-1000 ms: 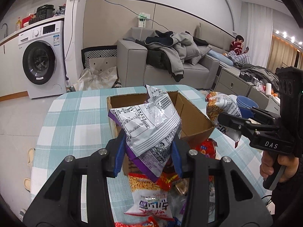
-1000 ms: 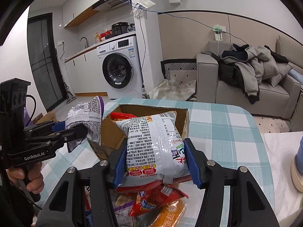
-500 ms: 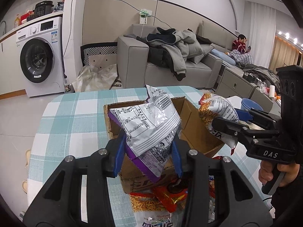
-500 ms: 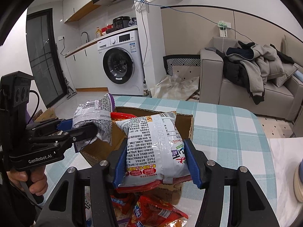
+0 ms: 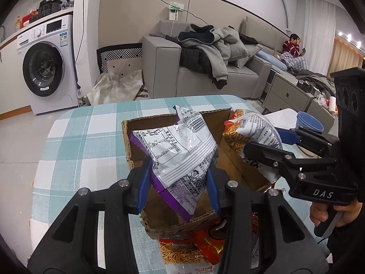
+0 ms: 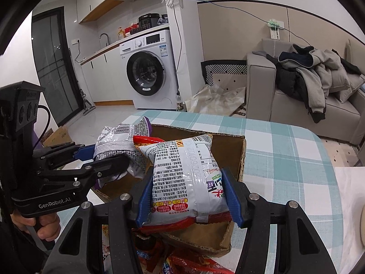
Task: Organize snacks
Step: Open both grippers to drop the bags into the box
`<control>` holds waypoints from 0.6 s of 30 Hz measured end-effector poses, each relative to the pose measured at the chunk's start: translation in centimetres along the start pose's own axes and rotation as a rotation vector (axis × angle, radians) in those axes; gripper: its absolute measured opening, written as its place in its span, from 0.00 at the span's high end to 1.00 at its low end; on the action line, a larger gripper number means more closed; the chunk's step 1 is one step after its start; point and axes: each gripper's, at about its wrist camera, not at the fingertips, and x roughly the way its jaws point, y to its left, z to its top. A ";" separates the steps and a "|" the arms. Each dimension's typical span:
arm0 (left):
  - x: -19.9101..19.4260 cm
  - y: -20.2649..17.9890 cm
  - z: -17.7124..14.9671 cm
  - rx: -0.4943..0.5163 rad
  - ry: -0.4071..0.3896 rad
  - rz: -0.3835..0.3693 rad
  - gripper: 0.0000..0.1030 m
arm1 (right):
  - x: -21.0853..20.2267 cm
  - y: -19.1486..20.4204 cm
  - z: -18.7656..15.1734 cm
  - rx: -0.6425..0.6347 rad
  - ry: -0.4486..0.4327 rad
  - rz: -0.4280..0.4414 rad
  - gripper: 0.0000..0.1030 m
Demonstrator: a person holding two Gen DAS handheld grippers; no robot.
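Both hands have carried their loads forward and a little down over the last second, so the cardboard box point(image 5: 173, 182) now sits right under the grippers instead of ahead of them. The left gripper point(image 5: 179, 178) is clamped on a silver and purple snack bag point(image 5: 180, 150), which hangs above the box's open middle, its lower corner dipping below the near rim. The right gripper point(image 6: 188, 196) grips a fatter silver and red snack bag point(image 6: 187, 178), pads pressed into both sides, over the near right part of the box. In the left view that bag point(image 5: 251, 134) shows beside the right wall of the box, with the right gripper point(image 5: 273, 143) behind it. Neither grip has changed. Loose snack packets point(image 5: 189, 248) lie on the checked worktop point(image 5: 86, 146) just in front of the box's near wall. My reading: both bags are in place for dropping, so release comes next, and the loose pile in front of the box remains to be gathered.
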 end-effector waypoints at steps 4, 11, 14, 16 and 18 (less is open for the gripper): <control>0.9 0.1 0.0 0.005 0.013 0.005 0.62 | 0.4 -0.3 0.0 0.004 0.005 -0.003 0.45; 0.9 0.5 -0.5 -0.006 0.025 -0.008 0.53 | -1.3 -0.4 -0.1 0.001 -0.031 -0.025 0.17; -0.3 0.6 -0.7 -0.008 0.012 -0.021 0.43 | -2.7 -0.5 -0.3 0.011 -0.044 -0.024 0.05; -1.4 0.6 -0.9 -0.010 0.001 -0.014 0.21 | -3.5 -0.4 -0.5 0.006 -0.041 -0.031 0.02; -2.6 0.7 -1.1 -0.013 -0.017 -0.003 0.19 | -4.4 -0.3 -0.9 0.005 -0.040 -0.040 0.01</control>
